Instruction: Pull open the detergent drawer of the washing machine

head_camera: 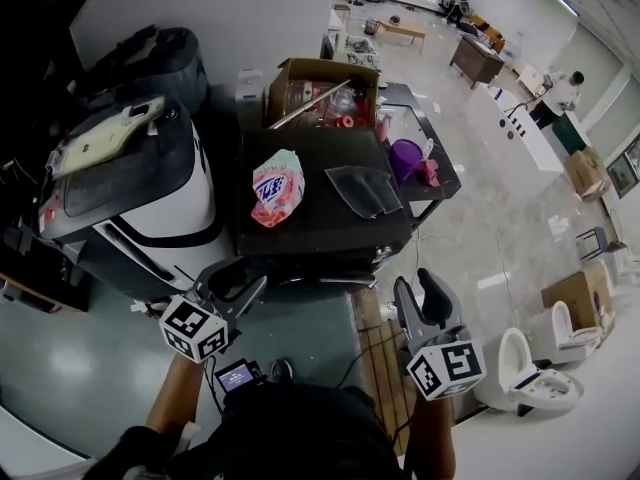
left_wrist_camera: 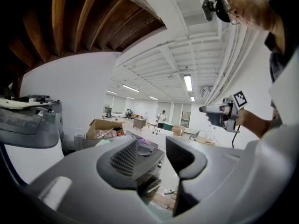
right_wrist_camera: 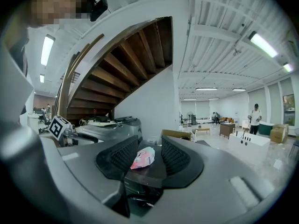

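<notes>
**Drawer pull: not begun**

Both grippers hover short of the near edge of the dark tabletop [head_camera: 300,233], touching nothing.
- Left gripper [head_camera: 240,286]: jaws released, nothing held.
- Right gripper [head_camera: 420,293]: jaws released. The bag [right_wrist_camera: 142,158] shows in the gap but lies well off.
- Drawer: I cannot pick it out in any view. I judge it sits on the front of the dark washer [left_wrist_camera: 145,161] under the tabletop.
- Left to do: approach, grip, pull.

Containers:
- Box [head_camera: 322,93], far edge: open, with red and pink items inside.
- Purple cup [head_camera: 405,158], right edge: contents unseen.
- Clear tray [head_camera: 365,190], right of centre: looks empty.
- Bag, centre: lying flat.
</notes>
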Action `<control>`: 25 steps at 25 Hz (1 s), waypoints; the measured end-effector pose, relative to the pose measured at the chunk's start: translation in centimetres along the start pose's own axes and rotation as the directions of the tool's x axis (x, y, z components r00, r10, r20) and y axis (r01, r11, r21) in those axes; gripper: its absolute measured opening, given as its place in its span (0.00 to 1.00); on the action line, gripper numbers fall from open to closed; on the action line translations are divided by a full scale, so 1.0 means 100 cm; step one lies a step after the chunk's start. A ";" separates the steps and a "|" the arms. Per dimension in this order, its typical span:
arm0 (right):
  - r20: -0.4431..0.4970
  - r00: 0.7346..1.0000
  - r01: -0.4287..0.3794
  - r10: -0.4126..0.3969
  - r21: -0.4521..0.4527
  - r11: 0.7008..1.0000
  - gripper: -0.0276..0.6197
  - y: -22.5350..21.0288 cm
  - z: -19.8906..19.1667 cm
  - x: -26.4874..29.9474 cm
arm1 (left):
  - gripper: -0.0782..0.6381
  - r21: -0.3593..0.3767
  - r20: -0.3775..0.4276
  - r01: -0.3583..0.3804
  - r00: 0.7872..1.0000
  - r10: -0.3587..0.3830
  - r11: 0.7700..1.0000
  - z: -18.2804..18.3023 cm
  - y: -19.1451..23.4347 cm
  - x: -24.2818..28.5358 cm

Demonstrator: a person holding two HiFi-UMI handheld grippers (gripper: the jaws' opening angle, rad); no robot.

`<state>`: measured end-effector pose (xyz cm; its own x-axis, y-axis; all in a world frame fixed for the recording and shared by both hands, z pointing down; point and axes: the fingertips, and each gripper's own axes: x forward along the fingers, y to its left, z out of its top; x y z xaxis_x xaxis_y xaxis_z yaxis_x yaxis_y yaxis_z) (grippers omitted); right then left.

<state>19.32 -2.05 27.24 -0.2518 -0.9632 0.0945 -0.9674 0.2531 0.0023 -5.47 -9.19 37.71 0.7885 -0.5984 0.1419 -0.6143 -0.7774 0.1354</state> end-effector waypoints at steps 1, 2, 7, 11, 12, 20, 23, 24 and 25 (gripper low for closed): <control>0.003 1.000 0.006 -0.006 -0.002 1.000 0.28 0.002 0.000 0.003 | 0.42 0.000 0.003 0.001 1.000 -0.001 1.000 0.001 0.006 0.001; 0.002 1.000 0.010 -0.010 -0.004 1.000 0.28 0.004 0.001 0.006 | 0.42 -0.003 0.007 0.001 1.000 -0.001 1.000 0.001 0.011 0.001; -0.001 1.000 0.020 -0.020 -0.022 1.000 0.28 0.010 0.010 0.020 | 0.42 -0.032 0.022 0.008 1.000 -0.008 0.999 0.002 0.022 -0.001; -0.023 1.000 -0.003 0.003 -0.021 1.000 0.28 0.018 0.006 0.034 | 0.42 -0.046 0.024 0.004 1.000 -0.002 0.999 -0.001 0.027 -0.003; -0.025 1.000 -0.015 0.015 -0.023 1.000 0.28 0.020 0.006 0.038 | 0.42 -0.052 0.026 -0.004 1.000 0.005 0.999 -0.002 0.029 -0.005; -0.022 0.990 -0.140 0.140 -0.031 0.990 0.28 0.031 0.008 0.085 | 0.42 -0.112 0.035 -0.092 0.995 0.097 0.989 -0.011 0.044 -0.016; -0.018 0.983 -0.182 0.181 -0.035 0.983 0.28 0.033 0.011 0.098 | 0.42 -0.126 0.035 -0.126 0.991 0.132 0.984 -0.013 0.047 -0.019; -0.017 0.981 -0.194 0.193 -0.037 0.980 0.28 0.034 0.013 0.103 | 0.42 -0.133 0.033 -0.136 0.989 0.141 0.982 -0.014 0.049 -0.018; -0.018 0.978 -0.206 0.206 -0.036 0.978 0.28 0.034 0.013 0.108 | 0.42 -0.144 0.029 -0.144 0.988 0.150 0.979 -0.017 0.050 -0.017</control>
<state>13.29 -11.66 27.01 -0.4449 -0.8887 0.1111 -0.8931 0.4494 0.0184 -9.94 -11.67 39.75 0.6881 -0.7136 0.1317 -0.7193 -0.6468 0.2534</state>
